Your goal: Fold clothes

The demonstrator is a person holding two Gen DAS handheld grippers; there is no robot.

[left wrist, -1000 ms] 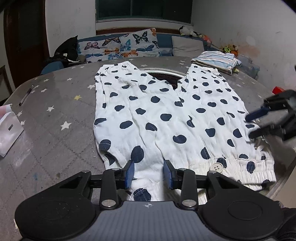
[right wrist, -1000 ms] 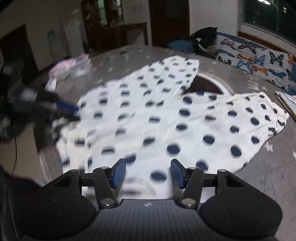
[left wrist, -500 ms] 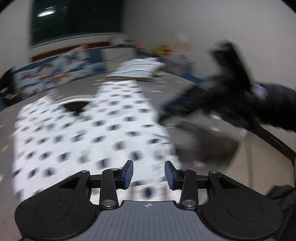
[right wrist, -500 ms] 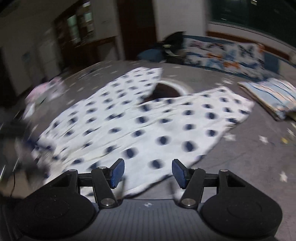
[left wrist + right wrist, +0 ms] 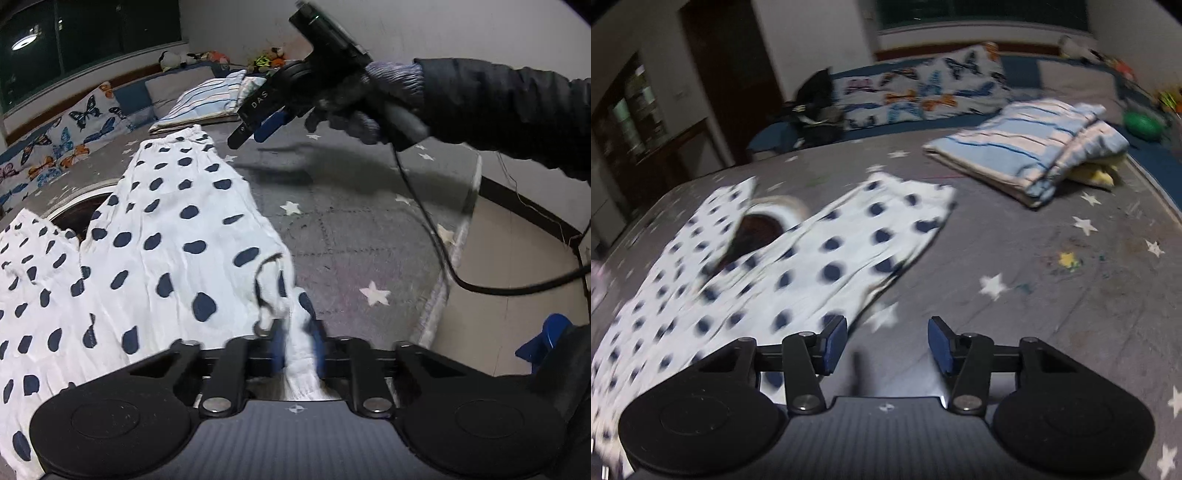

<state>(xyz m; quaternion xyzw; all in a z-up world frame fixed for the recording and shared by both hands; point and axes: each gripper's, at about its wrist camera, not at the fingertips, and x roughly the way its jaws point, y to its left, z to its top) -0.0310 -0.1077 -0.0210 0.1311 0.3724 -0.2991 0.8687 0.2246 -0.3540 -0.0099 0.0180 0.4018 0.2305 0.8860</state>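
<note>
White trousers with dark blue dots [image 5: 155, 236] lie spread flat on the grey star-patterned table [image 5: 351, 229]. My left gripper [image 5: 297, 349] is shut on the waistband corner of the trousers at the near right edge. My right gripper [image 5: 886, 343] is open and empty, above bare table just right of one trouser leg [image 5: 849, 251]. The right gripper also shows in the left wrist view [image 5: 258, 127], held high in a gloved hand beyond the far leg end.
A folded striped blue garment [image 5: 1030, 151] lies at the table's far right. A round hole in the table [image 5: 757, 229] shows between the trouser legs. A butterfly-print cushion [image 5: 923, 92] is behind. The table edge [image 5: 465, 229] runs on the right.
My left gripper has swung to the right waistband corner and shut on it. My right gripper has moved away toward the far leg end, still open.
</note>
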